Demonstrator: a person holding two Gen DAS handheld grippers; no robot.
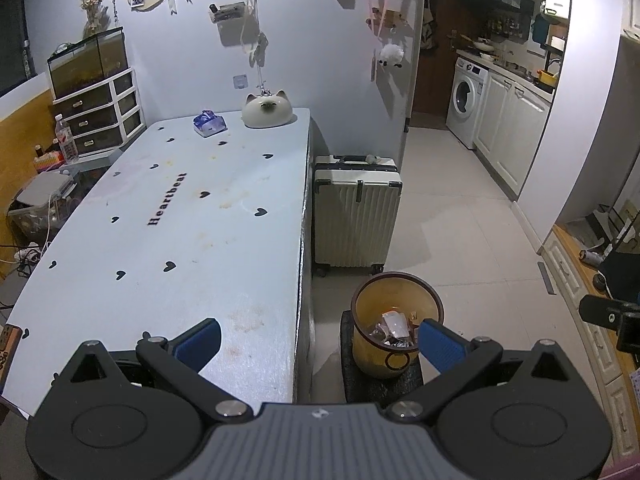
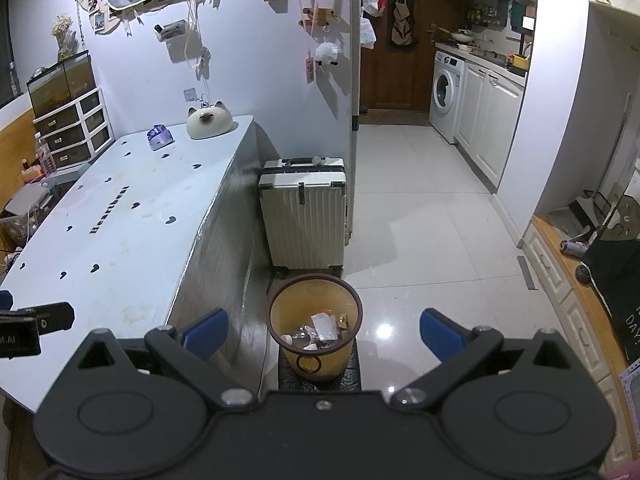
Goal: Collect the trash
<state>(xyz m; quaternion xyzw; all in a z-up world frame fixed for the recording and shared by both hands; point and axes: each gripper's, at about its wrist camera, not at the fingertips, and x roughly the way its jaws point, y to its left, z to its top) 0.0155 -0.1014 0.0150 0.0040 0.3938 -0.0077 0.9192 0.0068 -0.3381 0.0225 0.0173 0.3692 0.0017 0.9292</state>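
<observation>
yellow bin with wrappers is seen near; both the left gripper and the right gripper are held wide and empty, so the blue packet on the far table is judged the next pickup.

A yellow dark-rimmed bin stands upright on the floor, holding crumpled wrappers at its bottom.
</observation>
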